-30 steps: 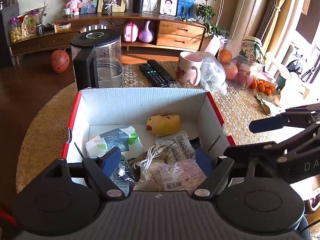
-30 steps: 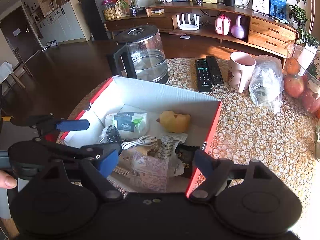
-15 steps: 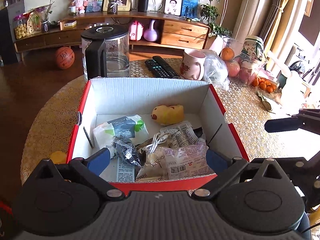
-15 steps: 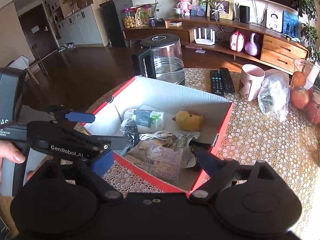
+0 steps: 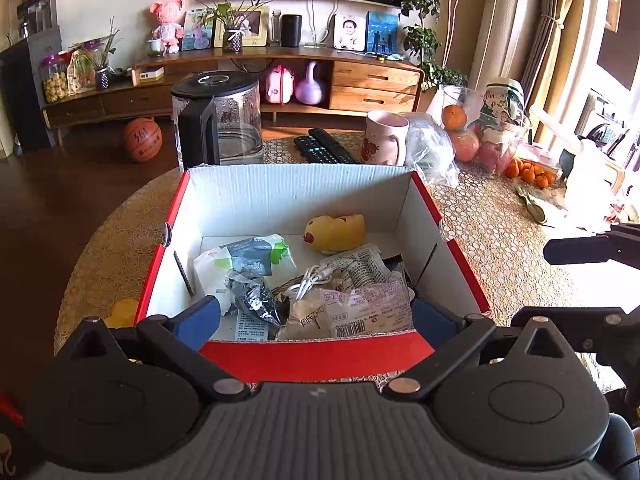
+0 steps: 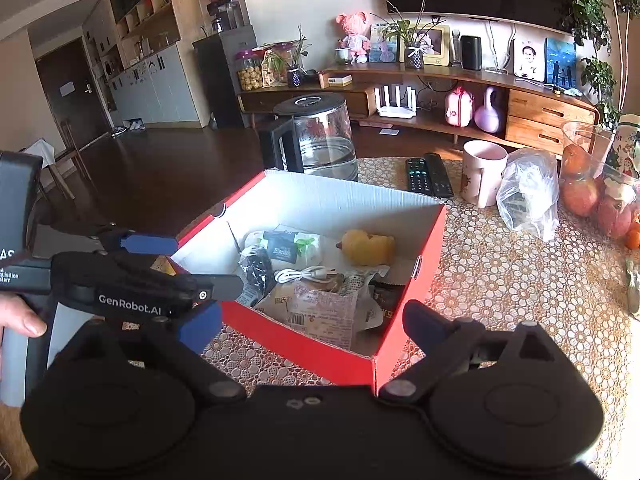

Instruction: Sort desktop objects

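Observation:
A red cardboard box [image 5: 308, 354] with a white inside stands on the round table. It holds a yellow duck toy [image 5: 335, 232], a wet-wipes pack [image 5: 244, 260], a white cable [image 5: 316, 278], a black wrapped item [image 5: 254, 300] and snack packets [image 5: 360, 312]. The box also shows in the right wrist view [image 6: 304, 346], with the duck [image 6: 368, 246] inside. My left gripper [image 5: 316, 322] is open and empty, just outside the box's near wall. My right gripper [image 6: 312, 328] is open and empty, near the box's front corner. A small yellow object [image 5: 122, 312] lies left of the box.
Behind the box stand a glass kettle [image 5: 218, 120], two remotes [image 5: 326, 148], a pink mug [image 5: 384, 138] and a plastic bag [image 5: 430, 152]. Fruit [image 5: 466, 142] and oranges [image 5: 530, 172] lie at the right. The left gripper's body [image 6: 132, 280] shows in the right wrist view.
Both grippers have pulled back and up out of the box, so the whole box now shows. The items inside lie as before.

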Demonstrator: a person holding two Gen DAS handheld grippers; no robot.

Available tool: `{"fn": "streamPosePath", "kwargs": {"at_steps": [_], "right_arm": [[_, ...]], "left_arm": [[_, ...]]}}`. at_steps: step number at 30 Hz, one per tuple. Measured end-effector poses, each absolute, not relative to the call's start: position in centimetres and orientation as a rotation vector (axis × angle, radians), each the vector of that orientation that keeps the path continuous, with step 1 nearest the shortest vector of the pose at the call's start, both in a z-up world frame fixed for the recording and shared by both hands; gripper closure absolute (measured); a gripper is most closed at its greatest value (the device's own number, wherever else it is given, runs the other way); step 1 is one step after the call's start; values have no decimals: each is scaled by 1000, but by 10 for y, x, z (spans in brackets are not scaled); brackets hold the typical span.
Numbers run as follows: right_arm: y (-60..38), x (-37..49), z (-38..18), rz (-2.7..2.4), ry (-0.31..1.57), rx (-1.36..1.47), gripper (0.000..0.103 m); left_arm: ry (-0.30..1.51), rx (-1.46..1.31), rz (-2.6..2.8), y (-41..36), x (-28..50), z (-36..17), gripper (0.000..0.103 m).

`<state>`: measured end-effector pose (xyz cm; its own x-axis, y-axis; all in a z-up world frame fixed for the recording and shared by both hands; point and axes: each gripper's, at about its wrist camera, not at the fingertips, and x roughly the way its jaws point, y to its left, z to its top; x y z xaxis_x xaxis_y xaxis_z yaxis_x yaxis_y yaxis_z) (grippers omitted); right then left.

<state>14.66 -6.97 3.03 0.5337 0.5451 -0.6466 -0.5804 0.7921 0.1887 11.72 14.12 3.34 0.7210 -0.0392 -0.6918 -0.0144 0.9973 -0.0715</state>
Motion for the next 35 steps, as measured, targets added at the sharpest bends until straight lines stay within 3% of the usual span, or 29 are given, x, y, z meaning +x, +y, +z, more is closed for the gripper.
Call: {"fn": "streamPosePath", "kwargs": {"at_steps": [35], "right_arm": [[-121,119,4,627,766,49,6]], "left_arm": [[741,-162,20,120,79,26,0]]}}
